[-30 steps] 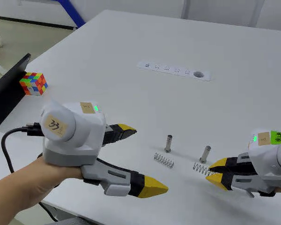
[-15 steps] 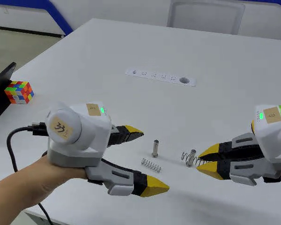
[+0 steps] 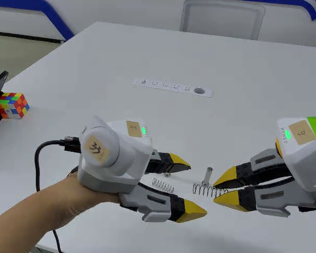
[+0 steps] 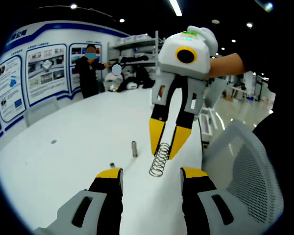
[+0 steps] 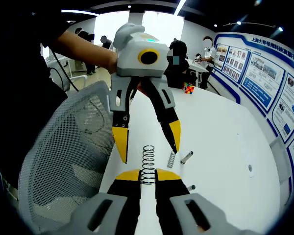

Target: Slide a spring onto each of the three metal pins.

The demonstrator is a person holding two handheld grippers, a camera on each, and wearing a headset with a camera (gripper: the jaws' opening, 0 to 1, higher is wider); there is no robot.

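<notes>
My right gripper is shut on one end of a wire spring, which sticks out level towards the left gripper. In the right gripper view the spring rises from between the yellow pads. The left gripper is open with nothing in it, and its tips bracket the free end of the held spring. A second spring lies on the white table by the left gripper's lower jaw. One metal pin stands just beyond the held spring. A second pin shows to its side.
A white power strip lies across the table's middle. A colourful puzzle cube sits at the far left, and a chair stands at the far edge. A black cable trails from the left gripper. A mesh chair back is near.
The right gripper has closed on the spring that lay by the right pin and holds it off the table. The left gripper has come rightwards towards it. The head camera has also shifted.
</notes>
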